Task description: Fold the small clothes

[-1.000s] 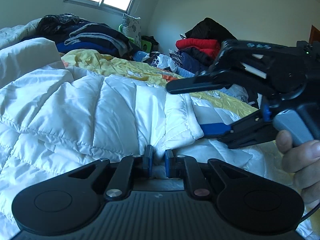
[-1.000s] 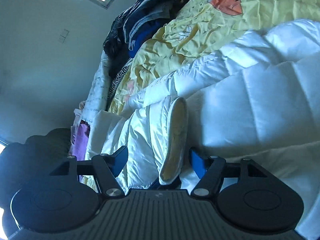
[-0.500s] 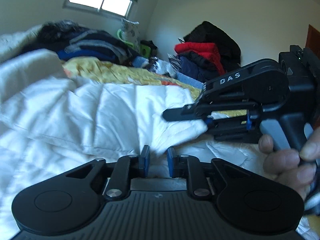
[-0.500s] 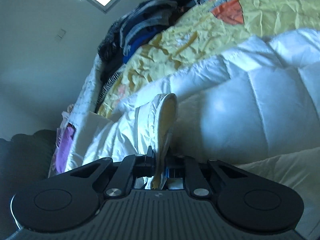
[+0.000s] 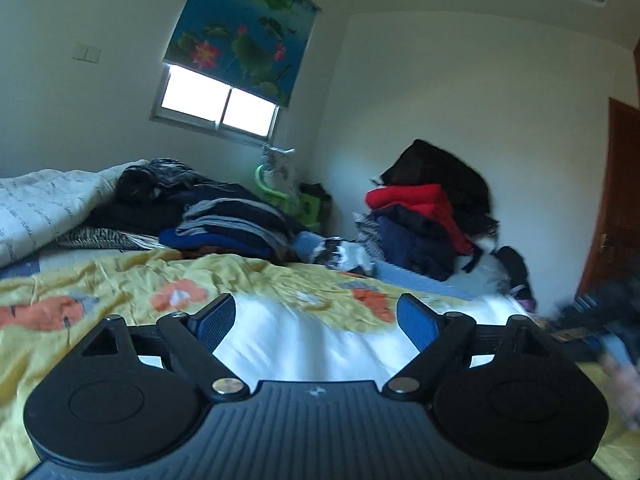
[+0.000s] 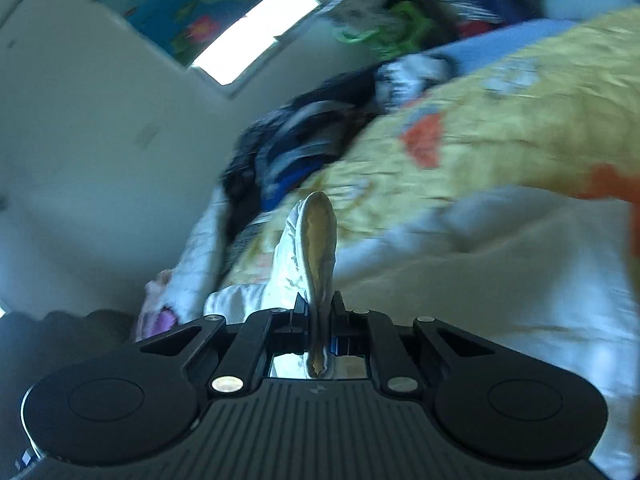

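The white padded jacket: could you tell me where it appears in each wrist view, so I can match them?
Left wrist: white padded jacket at lower centre, lying between the open left gripper fingers, blurred.
Right wrist: its cuff stands up at centre, pinched by the right gripper; the body fills lower right.
Shared landmark: yellow bedsheet.

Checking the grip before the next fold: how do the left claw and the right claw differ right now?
The left claw stands wide open, its jaws having just been opening, with nothing between its blue pads; the right claw is shut on the white jacket's cuff. The left claw points out over the yellow bedsheet toward the far wall; the right claw tilts down over the jacket. Both are the same black build with blue pads.
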`<state>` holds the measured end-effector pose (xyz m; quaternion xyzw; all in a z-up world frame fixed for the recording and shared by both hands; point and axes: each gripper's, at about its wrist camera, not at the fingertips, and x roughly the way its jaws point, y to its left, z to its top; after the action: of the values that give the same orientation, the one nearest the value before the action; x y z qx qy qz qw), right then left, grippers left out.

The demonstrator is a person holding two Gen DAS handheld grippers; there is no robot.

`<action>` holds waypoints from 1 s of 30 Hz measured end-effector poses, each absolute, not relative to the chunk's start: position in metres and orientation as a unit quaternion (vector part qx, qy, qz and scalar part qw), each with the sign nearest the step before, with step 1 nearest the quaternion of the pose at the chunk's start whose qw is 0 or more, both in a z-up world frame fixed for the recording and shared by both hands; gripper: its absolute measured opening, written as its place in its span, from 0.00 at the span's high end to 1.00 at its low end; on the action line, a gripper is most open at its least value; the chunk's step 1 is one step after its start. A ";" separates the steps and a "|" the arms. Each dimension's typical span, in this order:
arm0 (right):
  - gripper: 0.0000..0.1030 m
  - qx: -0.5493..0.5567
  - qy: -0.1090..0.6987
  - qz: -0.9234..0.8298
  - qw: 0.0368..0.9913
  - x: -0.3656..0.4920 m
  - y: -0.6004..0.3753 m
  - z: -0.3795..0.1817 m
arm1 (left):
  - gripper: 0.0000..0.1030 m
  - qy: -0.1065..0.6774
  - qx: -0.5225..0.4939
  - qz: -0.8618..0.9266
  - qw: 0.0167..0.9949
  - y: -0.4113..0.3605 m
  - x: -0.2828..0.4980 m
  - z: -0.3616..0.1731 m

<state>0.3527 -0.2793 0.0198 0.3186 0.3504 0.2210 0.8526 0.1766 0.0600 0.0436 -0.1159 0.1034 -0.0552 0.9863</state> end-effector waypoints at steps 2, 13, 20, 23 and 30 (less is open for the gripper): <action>0.87 0.321 0.354 0.194 0.857 0.350 -0.295 0.008 | 0.14 0.127 -0.110 -0.057 0.984 0.059 0.198 0.042; 0.87 0.337 0.404 0.144 0.838 0.345 -0.314 -0.058 | 0.14 0.300 -0.047 -0.043 0.952 0.058 0.300 -0.016; 0.88 0.338 0.413 0.142 0.834 0.339 -0.313 -0.074 | 0.12 0.287 -0.032 -0.041 0.957 0.060 0.299 -0.053; 0.85 0.330 0.415 0.139 0.836 0.339 -0.311 -0.078 | 0.11 0.298 -0.044 -0.045 0.953 0.063 0.306 -0.055; 0.51 0.360 0.395 0.133 0.835 0.329 -0.320 -0.063 | 0.11 0.298 -0.053 -0.048 0.952 0.066 0.307 -0.054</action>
<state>0.3292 -0.3203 -0.0627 0.3603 0.3946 0.1329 0.8347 0.3074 0.0656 -0.0541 -0.0527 0.2985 -0.0484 0.9517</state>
